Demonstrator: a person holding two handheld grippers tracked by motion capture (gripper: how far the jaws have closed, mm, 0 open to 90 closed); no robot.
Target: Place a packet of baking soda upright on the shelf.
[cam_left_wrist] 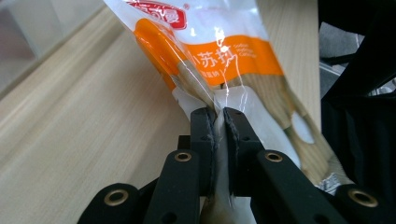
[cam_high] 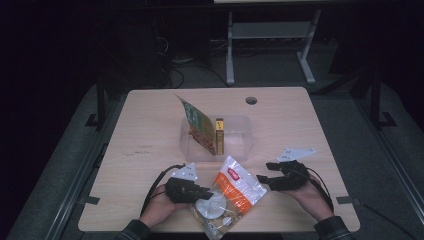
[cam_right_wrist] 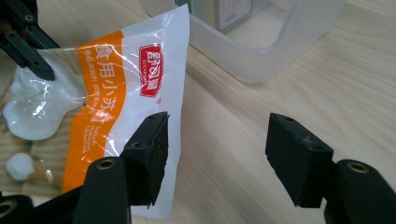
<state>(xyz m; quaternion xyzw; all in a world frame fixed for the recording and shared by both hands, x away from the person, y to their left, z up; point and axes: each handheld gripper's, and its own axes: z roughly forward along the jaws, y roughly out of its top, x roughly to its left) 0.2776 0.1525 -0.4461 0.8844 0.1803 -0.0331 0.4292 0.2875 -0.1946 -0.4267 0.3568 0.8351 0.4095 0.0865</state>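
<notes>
high view: bag (cam_high: 231,196) lies on worktop (cam_high: 150,130) near the front edge, between both hand-held grippers, bin (cam_high: 240,136) beyond | left gripper view: left hand-held gripper (cam_left_wrist: 218,122) clamped on the bag's edge — to lift it | right gripper view: right hand-held gripper (cam_right_wrist: 217,154) wide open, empty — ready at the bag's corner

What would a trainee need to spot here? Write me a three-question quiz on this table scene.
1. True or false: the left gripper is shut on the orange and white bag.
2. Which stands in the clear tub? A) green packet and narrow yellow box B) a cup C) a bottle
3. How do the jaws of the right gripper stand?

Key: 1 true; 2 A; 3 open, nothing gripped between them.
</notes>
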